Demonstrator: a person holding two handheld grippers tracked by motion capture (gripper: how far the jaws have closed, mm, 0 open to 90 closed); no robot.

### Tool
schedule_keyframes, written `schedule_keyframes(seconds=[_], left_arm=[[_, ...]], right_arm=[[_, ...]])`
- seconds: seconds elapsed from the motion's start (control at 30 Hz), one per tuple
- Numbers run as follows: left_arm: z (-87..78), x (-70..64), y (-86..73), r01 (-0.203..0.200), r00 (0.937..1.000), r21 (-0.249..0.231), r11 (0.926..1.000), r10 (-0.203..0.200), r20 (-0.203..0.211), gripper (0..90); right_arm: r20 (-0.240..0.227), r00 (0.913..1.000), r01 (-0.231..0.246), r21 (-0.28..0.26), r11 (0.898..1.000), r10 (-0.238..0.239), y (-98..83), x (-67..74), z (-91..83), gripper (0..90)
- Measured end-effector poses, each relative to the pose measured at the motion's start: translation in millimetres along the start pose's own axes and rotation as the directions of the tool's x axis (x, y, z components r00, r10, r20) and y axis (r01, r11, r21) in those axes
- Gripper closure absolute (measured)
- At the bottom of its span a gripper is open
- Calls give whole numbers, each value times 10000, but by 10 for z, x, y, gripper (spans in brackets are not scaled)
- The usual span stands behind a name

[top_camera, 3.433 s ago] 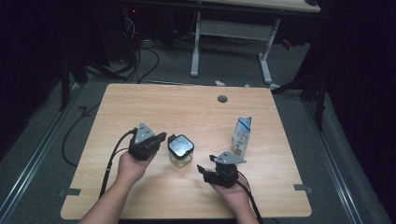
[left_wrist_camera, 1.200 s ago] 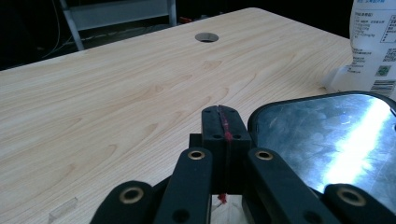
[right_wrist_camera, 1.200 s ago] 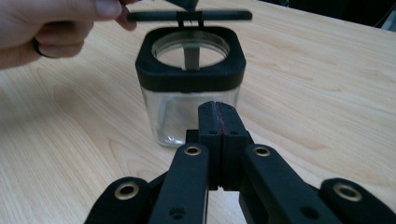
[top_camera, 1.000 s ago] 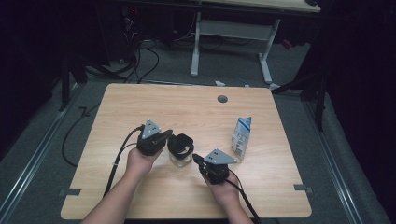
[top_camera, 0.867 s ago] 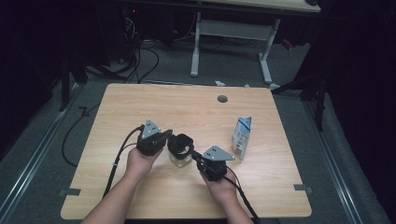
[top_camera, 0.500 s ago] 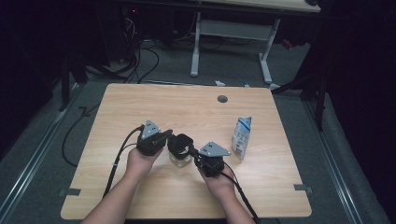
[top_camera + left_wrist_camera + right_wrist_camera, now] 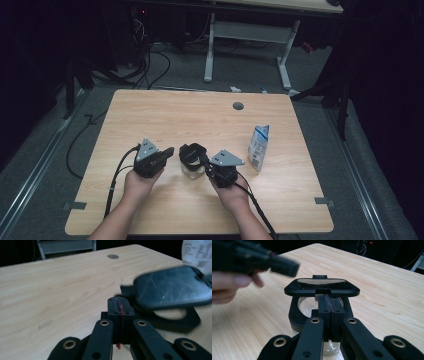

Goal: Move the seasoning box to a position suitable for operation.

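High view: my two hands meet at the small clear glass jar (image 7: 192, 168) near the desk's (image 7: 150, 115) front middle, its black hinged lid (image 7: 192, 151) flipped up.

My right gripper (image 7: 205, 162) sits just beside the jar with fingers pressed together, their tips up against the lid's near edge in the right gripper view (image 7: 322, 287); I cannot tell whether anything is pinched between them. My left gripper (image 7: 170, 150) hangs just left of the jar, fingers shut on nothing, apart from the lid. Judging by this, the jar is already open and looks empty; whatever goes in or comes out has not begun. A blue-and-white milk carton (image 7: 258, 147) stands upright and untouched to the right, perhaps the next thing to handle.
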State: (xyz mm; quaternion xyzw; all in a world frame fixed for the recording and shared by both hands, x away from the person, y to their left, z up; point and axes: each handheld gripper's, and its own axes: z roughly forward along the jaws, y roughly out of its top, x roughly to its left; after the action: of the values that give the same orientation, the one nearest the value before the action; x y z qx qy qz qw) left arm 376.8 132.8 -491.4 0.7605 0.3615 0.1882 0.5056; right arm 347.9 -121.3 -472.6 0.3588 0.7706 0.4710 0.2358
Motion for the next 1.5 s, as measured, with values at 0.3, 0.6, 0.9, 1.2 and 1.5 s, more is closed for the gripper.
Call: schedule_keyframes(seconds=[0.3,0.6,0.9,1.2,1.5], left_arm=[[-32,-349,-35,-191,9959,-142,9997,203,882,900],[103,-530,71,-216,9941,-377,9991,255,1052,900],[119,-541,144,-151,9949,-555,9983,206,992,900],[94,-446,227,-77,9973,-718,9974,130,723,900],[114,-310,285,72,9997,-867,9962,-51,250,900]], right_arm=[[6,10000,26,-173,9998,-26,44,23,-17,899],[-56,10000,-5,-229,9997,3,77,27,-27,899],[-24,10000,-14,105,9999,14,-30,20,34,898],[25,9999,101,131,9999,-102,-65,48,70,900],[-53,9999,101,22,9999,-101,-84,40,63,900]])
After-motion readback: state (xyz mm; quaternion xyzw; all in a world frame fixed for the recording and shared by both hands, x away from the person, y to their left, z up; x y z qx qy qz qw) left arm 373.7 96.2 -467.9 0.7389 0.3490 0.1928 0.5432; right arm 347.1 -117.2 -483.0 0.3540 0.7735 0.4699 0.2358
